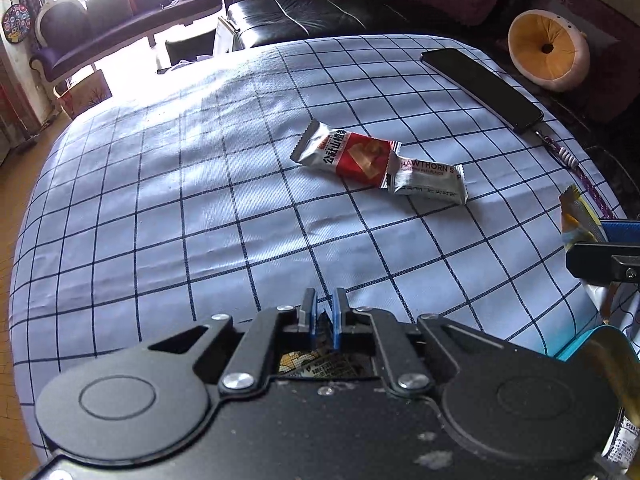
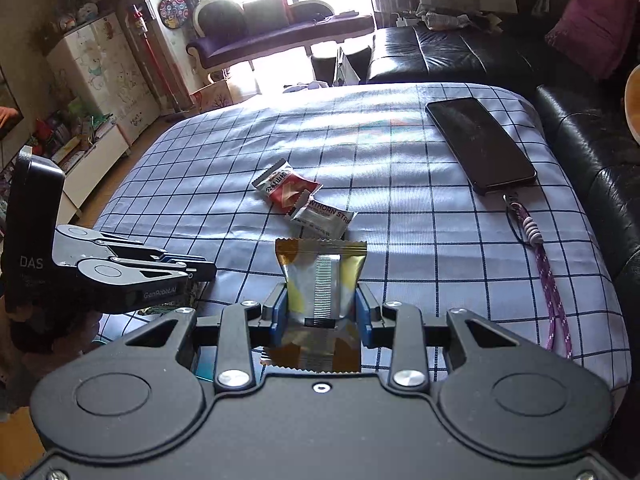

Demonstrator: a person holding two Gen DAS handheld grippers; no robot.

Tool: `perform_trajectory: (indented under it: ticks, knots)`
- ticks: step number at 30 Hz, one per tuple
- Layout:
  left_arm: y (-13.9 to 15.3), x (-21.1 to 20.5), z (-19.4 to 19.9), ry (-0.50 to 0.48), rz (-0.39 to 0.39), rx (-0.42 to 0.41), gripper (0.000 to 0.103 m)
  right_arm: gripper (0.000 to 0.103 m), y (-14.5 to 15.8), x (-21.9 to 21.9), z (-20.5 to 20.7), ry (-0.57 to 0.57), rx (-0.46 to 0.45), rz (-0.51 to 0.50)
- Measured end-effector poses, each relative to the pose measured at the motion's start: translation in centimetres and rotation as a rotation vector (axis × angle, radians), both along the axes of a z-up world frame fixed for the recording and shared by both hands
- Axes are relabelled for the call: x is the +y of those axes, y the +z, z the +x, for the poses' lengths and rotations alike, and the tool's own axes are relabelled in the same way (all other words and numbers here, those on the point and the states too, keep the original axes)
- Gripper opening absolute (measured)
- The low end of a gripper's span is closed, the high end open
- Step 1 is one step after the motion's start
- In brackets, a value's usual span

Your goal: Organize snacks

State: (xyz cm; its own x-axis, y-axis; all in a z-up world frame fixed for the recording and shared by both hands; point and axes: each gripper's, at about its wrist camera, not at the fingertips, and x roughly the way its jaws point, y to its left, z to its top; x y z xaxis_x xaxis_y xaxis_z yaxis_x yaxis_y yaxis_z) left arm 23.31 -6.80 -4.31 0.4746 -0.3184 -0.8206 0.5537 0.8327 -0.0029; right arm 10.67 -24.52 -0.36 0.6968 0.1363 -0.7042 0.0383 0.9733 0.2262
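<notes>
Right gripper [image 2: 321, 304] clamps gold-and-silver snack packet [image 2: 320, 280] upright | left gripper [image 1: 324, 306] pinched nearly closed on dark wrapper edge [image 1: 322, 322] | checked tablecloth [image 1: 160, 200] | phone [image 1: 480, 84] at 2 o'clock | two hawthorn snack packets [image 1: 380, 162] centre, overlapping

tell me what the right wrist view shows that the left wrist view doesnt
Only the right wrist view: the right gripper shut on a gold and silver packet, seen whole, the full purple strap, and the left gripper from outside.

Only the left wrist view: the left gripper's nearly closed fingers, a wrapper glimpsed behind them, and a yellow cushion.

Both: the checked cloth, the red snack, the white hawthorn snack and the phone.
</notes>
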Motion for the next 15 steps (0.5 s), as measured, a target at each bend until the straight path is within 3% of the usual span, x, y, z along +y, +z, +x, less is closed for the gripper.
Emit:
perform_trajectory:
  ticks: [6,9,14,15]
  knots:
    - [-0.29,-0.29,0.19,0.035,0.031,-0.001,0.021,0.044,0.02,0.06,-0.12,0.007,-0.007,0.013]
    - [0.0,-0.3,-0.19,0.088,0.065,-0.014,0.037,0.044,0.09,0.13,-0.3,0.012,-0.01,0.019]
    - [-0.11,-0.23,-0.58,0.135,0.081,0.006,0.039,0.044,0.25,0.46,-0.49,0.014,-0.009,0.017]
    - [-0.11,-0.43,-0.6,0.131,0.081,0.011,0.031,0.044,0.34,0.58,-0.56,0.015,-0.01,0.016]
